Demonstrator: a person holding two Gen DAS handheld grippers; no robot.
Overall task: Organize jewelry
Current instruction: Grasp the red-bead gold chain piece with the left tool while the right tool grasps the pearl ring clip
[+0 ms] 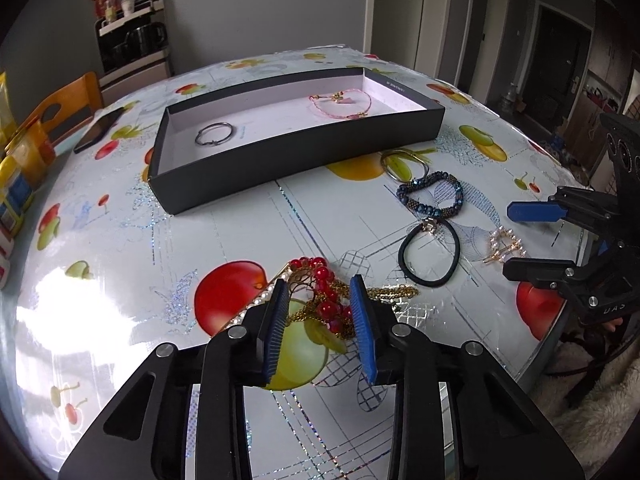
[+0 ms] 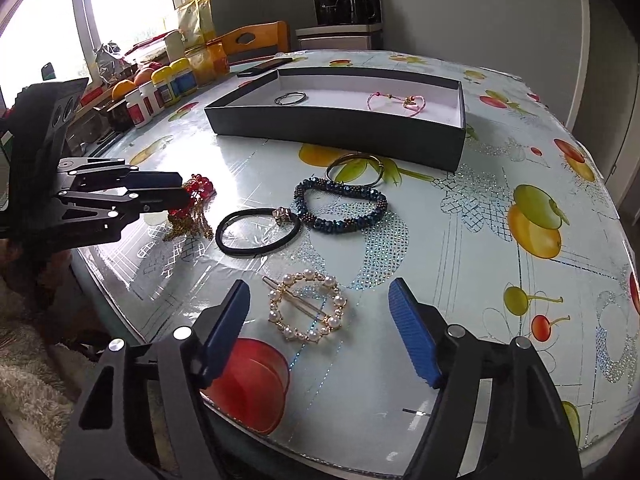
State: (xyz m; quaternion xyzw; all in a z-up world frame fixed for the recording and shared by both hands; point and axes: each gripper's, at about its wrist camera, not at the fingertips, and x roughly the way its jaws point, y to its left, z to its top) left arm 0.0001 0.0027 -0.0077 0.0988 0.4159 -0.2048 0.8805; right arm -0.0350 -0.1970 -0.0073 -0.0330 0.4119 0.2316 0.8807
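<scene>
Both grippers — left (image 1: 320, 292), right (image 2: 320, 304) — open

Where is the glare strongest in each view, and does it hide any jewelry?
Left wrist view: white glare on the table at left, no jewelry there. Right wrist view: the window is overexposed; reflection crosses the black hair tie, still readable.

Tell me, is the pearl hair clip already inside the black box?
No, the pearl hair clip lies on the table, outside the black box.
</scene>
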